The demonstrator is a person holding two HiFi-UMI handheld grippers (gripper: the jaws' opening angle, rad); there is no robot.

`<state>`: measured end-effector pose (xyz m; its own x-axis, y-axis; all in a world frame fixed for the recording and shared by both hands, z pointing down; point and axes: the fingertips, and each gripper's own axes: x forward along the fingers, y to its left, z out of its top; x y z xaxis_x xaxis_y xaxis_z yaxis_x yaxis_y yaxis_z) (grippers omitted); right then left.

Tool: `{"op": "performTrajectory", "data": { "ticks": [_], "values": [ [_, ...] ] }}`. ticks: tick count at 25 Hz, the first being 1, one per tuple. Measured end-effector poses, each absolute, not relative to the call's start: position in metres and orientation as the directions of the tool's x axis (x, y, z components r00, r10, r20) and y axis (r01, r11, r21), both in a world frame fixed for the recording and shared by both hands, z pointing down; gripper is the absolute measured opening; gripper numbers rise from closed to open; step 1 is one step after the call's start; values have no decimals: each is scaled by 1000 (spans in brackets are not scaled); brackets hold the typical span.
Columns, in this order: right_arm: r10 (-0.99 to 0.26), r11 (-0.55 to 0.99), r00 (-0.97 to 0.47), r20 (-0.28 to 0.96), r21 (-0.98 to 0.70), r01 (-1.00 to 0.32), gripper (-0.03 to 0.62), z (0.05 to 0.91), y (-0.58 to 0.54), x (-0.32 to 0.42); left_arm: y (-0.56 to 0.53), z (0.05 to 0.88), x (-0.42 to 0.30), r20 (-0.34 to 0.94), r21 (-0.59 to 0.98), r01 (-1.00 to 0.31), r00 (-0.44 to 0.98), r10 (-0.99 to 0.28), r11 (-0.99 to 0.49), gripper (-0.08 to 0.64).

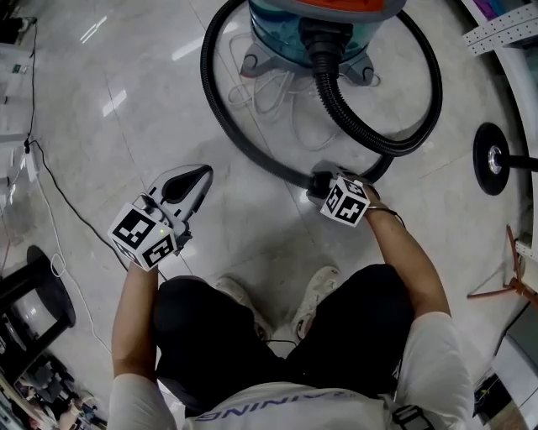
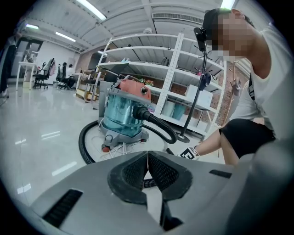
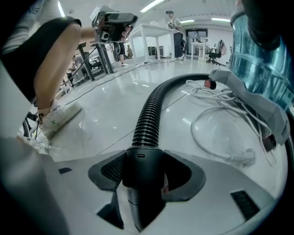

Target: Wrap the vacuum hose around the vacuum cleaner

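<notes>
Black ribbed vacuum hose (image 1: pixel 220 126) leaves the front of the teal, orange-topped vacuum cleaner (image 1: pixel 336 25) and lies in one wide loop on the glossy tile floor (image 1: pixel 126 76) around it, with a white power cord (image 1: pixel 269 97) in loose coils inside the loop. The right gripper (image 1: pixel 319 180) has its jaws spread wide, pads clamped on the hose's smooth end cuff (image 3: pixel 140 170). The left gripper (image 1: pixel 204 172) hangs well apart from the hose, jaws closed tip to tip on nothing.

Across glossy pale stone-tile floor (image 1: pixel 126 117), trailing at left: thin black cable (image 1: pixel 63 195). At right edge, round black stand base (image 1: pixel 490 158). Behind, against brick wall, white metal shelving rack (image 2: pixel 138 68).
</notes>
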<state>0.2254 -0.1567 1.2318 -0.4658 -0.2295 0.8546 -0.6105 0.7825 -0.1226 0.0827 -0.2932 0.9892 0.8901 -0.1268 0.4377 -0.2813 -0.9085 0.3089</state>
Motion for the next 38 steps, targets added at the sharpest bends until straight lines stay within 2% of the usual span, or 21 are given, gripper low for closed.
{"op": "performTrajectory", "data": {
  "ticks": [8,12,16,21,27,29,33,38],
  "values": [
    [-256,752,-481,838,-140,-644,249,1231,-141,219,-282,979,82,414,318,-270,902,-123,-909,20],
    [-295,742,-511,808,-143,-654,278,1217,-142,214,-277,975,78,409,319,-269,904,-124,-909,20],
    [-342,725,-503,794,-118,-679,284,1190,-142,215,-277,958,74,409,331,-319,897,-169,-888,20],
    [-490,593,-504,711,-152,-790,284,1091,-156,217,-269,896,78,423,336,-370,881,-212,-866,20],
    [-525,531,-540,658,-243,-812,281,940,-155,209,-262,783,84,431,358,-391,875,-222,-848,20],
    [-550,497,-520,654,-245,-833,247,890,-155,206,-259,741,86,419,360,-387,880,-223,-849,20],
    [-642,382,-456,616,-258,-887,99,797,-162,202,-252,674,87,416,316,-386,877,-238,-867,20],
    [-713,292,-441,546,-341,-894,30,707,-156,185,-231,618,75,449,280,-396,859,-245,-875,20]
  ]
}}
